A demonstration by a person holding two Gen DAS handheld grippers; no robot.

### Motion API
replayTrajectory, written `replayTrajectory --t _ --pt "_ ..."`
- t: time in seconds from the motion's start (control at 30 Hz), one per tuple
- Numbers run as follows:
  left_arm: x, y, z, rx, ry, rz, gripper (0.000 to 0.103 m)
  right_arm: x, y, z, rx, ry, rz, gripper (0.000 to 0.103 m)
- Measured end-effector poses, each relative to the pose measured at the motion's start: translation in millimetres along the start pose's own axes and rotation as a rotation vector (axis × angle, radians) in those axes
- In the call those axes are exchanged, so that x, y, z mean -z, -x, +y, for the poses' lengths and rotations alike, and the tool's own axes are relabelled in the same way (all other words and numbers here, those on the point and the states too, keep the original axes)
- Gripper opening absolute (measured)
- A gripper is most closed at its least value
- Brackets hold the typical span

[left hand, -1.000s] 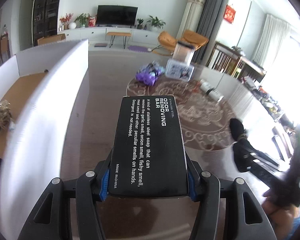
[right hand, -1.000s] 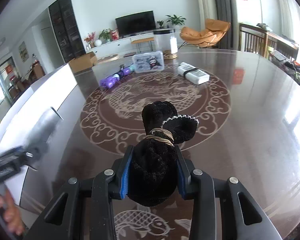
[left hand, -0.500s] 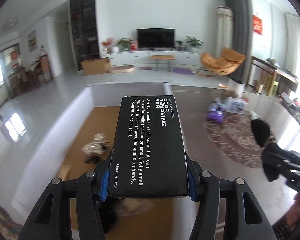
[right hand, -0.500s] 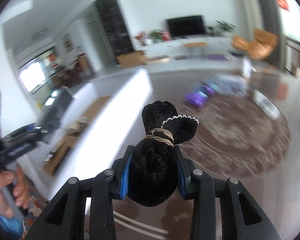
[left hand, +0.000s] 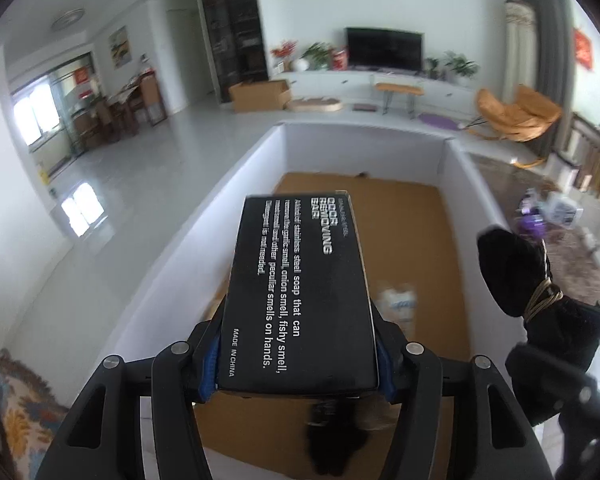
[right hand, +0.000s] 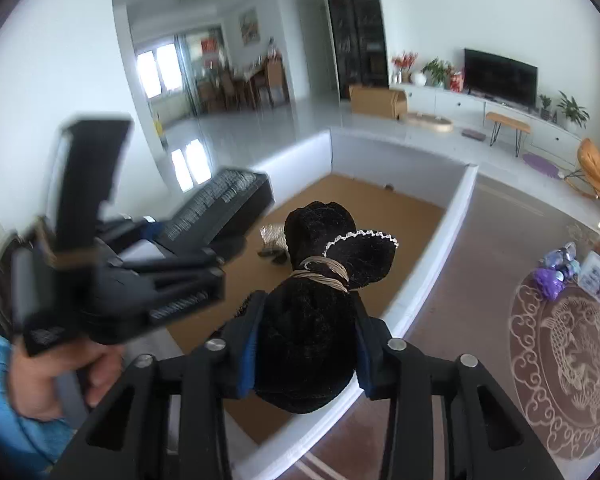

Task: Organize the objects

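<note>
left tool [left hand: 298,364] pinches black box [left hand: 300,296], right tool [right hand: 306,354] pinches pouch [right hand: 312,320], above bin [right hand: 456,204].

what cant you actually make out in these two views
- Left wrist: the small white item on the bin floor is motion-blurred; what it is cannot be told.
- Left wrist: the dark thing under the black box is partly hidden by the box and the left gripper.
- Right wrist: the pouch in the right gripper hides part of the bin floor.
- Right wrist: print on the box is smeared, unreadable.
</note>
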State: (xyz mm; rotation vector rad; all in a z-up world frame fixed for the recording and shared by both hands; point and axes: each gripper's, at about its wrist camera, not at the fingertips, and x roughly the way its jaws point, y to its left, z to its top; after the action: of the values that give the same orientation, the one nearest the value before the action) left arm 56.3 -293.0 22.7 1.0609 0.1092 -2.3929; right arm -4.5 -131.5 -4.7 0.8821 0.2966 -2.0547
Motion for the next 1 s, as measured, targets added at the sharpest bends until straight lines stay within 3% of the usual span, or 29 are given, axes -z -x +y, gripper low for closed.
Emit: replayTrajectory --t 0.03,0.1,0.2,0.3,0.43,0.57,0.77,0.87,1.0 --pt "-1.6 -7.4 7.5 -0.057 0.003 0.02 0.063 -2.7 -14.8 2.7 0.016 0.011 0.045 0.062" --pt "-4.0 -14.7 18.3 -0.118 0.009 0.037 0.082 -7.5 -39.2 5.1 0.028 0.022 0.13 0.078" --pt "-6.2 -13.6 28.6 -0.136 0.026 0.031 0.083 -10.7 -39.9 -0.4 0.055 0.011 0.109 0.079" --pt "-7.1 -8.3 25.5 -0.107 0.053 0.011 0.083 -8.3 -18.7 -14.0 0.076 -0.026 0.029 0.091" --pt "-10.0 10.2 -2.8 0.03 0.07 -0.036 0.083 5.3 22.0 -52.3 0.18 -0.105 -0.084 0.095" --pt "-13.1 33.5 -60.8 0.194 0.0 -0.073 0.083 37.3 55.6 -114.7 0.353 -0.213 -0.138 0.103" --pt "-2.1 80.8 -157.3 0.398 -0.195 -0.111 0.084 118.4 76.1 -225.9 0.566 -0.429 -0.036 0.103" --pt "9.9 88.2 -208.4 0.484 -0.275 -0.065 0.089 160.0 82.7 -265.6 0.66 -0.479 0.04 0.103" --pt "23.7 74.8 -263.4 0.564 -0.313 0.007 0.089 200.0 96.1 -300.0 0.722 -0.565 0.082 0.103"
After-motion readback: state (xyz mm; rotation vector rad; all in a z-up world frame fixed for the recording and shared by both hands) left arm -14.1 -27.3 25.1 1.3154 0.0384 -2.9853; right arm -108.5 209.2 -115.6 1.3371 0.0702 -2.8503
